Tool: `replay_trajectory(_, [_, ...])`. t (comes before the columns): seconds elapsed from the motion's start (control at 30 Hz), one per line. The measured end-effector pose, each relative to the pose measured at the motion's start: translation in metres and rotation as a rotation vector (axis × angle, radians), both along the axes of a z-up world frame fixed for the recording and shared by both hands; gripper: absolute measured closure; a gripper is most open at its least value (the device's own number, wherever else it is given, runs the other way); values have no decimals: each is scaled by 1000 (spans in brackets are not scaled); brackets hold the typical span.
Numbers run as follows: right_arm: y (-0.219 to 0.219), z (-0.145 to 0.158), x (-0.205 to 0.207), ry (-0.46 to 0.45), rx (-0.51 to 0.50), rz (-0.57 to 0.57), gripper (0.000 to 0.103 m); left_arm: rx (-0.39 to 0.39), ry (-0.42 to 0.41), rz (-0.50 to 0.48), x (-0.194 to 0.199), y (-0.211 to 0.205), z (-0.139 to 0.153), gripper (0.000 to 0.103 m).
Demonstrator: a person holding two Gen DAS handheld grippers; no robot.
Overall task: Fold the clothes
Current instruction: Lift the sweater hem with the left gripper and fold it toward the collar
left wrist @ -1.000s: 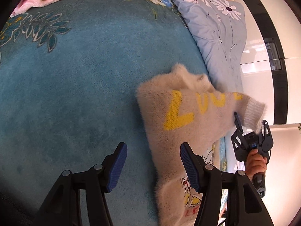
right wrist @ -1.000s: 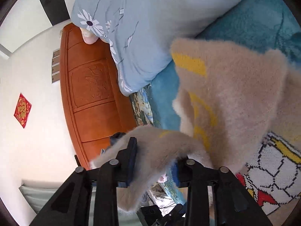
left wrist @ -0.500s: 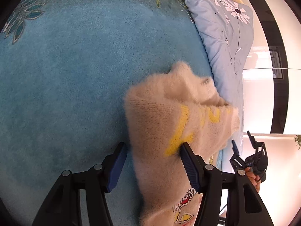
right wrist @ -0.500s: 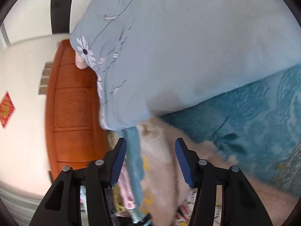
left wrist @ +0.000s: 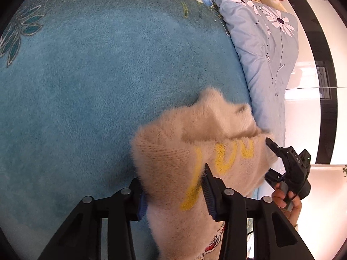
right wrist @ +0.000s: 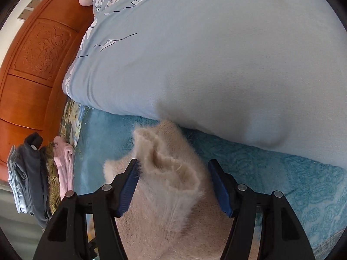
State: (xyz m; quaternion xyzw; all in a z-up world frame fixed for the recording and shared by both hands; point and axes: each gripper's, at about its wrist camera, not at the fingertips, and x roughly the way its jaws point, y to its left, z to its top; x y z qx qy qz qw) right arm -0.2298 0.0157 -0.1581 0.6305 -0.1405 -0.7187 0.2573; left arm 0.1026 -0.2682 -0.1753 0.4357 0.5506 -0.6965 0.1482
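**Mid-fold: left claw takes the sweater edge, right claw stands over the cuff**

Left wrist view: the left gripper [left wrist: 173,190] has just been closing, and its pads now pinch a bunched edge of the fuzzy beige sweater [left wrist: 173,151], the one with yellow lettering, which lies on the teal blanket [left wrist: 97,86] close against the pale blue quilt [left wrist: 264,54]. The gripper tilts steeply down toward the bed. At the right edge the right gripper [left wrist: 272,162] shows, its black fingers at the sweater's far side, with the person's hand [left wrist: 288,201] wrapped round its handle. As I judge it, the step in hand is gathering one side of the garment for a fold; the next move calls for lifting that pinched edge and carrying it over the body of the sweater without dragging the whole piece.

Right wrist view: the right gripper [right wrist: 175,184] has just been opening. Its blue pads stand apart on either side of a ribbed, hollow cuff or collar of the sweater [right wrist: 169,169], and neither presses on it, so it is released, with cloth between the jaws. It too angles down at the bed. A stack of folded clothes [right wrist: 36,173] sits at the left by the wooden headboard [right wrist: 32,65].
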Motion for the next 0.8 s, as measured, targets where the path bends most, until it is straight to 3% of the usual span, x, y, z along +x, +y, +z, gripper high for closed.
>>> replay_trajectory(0.07, [-3,3,3,-10,27,-6,57,-26,0,-20,-3,-3,5,72])
replay_trajectory(0.13, [-8,13,5,7,44,14,68,-61,7,-37,-6,-11,15,73])
replay_trajectory(0.23, [-7,37,4,31,-54,11,78,-126,39,-42,-13,-28,41,75])
replay_trajectory(0.3, [-5,52,6,55,-139,7,79,-179,69,-39,-17,-41,63,75])
replay_trajectory(0.47, [-12,76,15,114,-203,19,79,-315,152,-80,-4,-34,107,75])
replay_trajectory(0.67, [24,83,50,136,-333,7,79,-433,226,-173,37,20,125,75])
replay_trajectory(0.8, [72,78,78,121,-375,-40,79,-497,244,-330,50,67,131,74])
